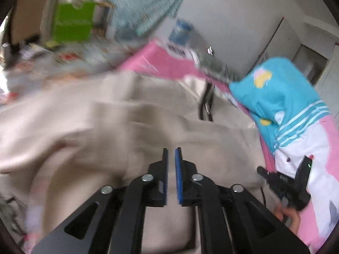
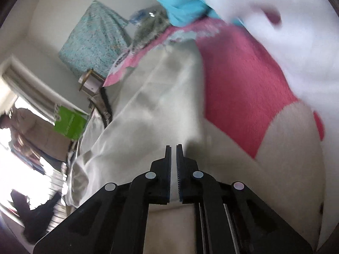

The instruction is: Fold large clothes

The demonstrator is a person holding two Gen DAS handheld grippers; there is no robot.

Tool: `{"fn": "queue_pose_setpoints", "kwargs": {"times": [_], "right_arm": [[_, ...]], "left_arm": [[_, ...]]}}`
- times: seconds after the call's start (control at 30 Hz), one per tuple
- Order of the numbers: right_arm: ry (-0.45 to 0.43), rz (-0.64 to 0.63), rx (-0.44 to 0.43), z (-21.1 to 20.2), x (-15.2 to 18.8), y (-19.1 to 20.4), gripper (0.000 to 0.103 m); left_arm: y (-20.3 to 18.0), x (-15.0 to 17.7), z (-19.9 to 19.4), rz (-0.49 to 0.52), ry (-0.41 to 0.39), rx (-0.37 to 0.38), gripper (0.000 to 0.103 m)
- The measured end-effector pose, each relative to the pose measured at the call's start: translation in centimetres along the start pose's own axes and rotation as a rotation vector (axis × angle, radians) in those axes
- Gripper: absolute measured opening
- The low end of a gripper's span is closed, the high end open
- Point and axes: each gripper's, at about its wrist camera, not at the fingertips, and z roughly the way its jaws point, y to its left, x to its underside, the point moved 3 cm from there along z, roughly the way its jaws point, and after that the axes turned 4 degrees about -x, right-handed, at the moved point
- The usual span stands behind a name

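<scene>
Garment (image 1: 118, 114) on blanket (image 1: 161, 63)

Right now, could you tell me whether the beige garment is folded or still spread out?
Partly folded: the beige garment shows overlapping layers and creases, but blur hides how neatly.

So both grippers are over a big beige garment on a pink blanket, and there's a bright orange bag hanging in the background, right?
Nearly: the bag is bright green, not orange, as the right wrist view shows. The rest holds: the left gripper and right gripper are over the beige garment, which lies on the pink blanket.
</scene>
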Motion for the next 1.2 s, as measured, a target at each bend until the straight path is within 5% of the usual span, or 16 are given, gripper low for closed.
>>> {"fn": "queue_pose_setpoints", "kwargs": {"times": [0.1, 0.27, 0.33, 0.47, 0.67, 0.77, 1.03, 1.2], "right_arm": [[-0.031, -0.214, -0.039, -0.1, 0.5, 5.2, 0.020], [-0.001, -0.424, -0.211, -0.4, 2.6, 13.3, 0.034], [0.003, -0.480, -0.233, -0.3, 3.2, 15.1, 0.045], [0.071, -0.577, -0.235, 2.0, 4.7, 17.7, 0.047], [0.167, -0.702, -0.169, 5.9, 7.7, 18.4, 0.047], [0.227, -0.710, -0.142, 6.8, 8.7, 17.8, 0.049], [0.270, -0.768, -0.069, 8.6, 10.9, 17.4, 0.056], [0.262, -0.809, -0.032, 8.9, 11.4, 17.7, 0.056]], "left_arm": [[9.8, 0.7, -5.5, -0.168, -0.018, -0.083, 0.027], [24.1, 5.4, -8.7, -0.417, 0.018, -0.258, 0.028], [28.2, 8.3, -9.2, -0.593, 0.018, -0.174, 0.035], [33.0, 11.4, -7.8, -0.925, -0.083, 0.050, 0.053], [38.3, 12.8, -6.4, -1.171, -0.283, 0.045, 0.076], [40.5, 12.5, -5.0, -1.190, -0.266, -0.041, 0.076], [45.0, 11.8, -3.2, -1.217, -0.270, -0.076, 0.087], [48.6, 13.0, -1.4, -1.315, -0.350, 0.131, 0.087]]}}
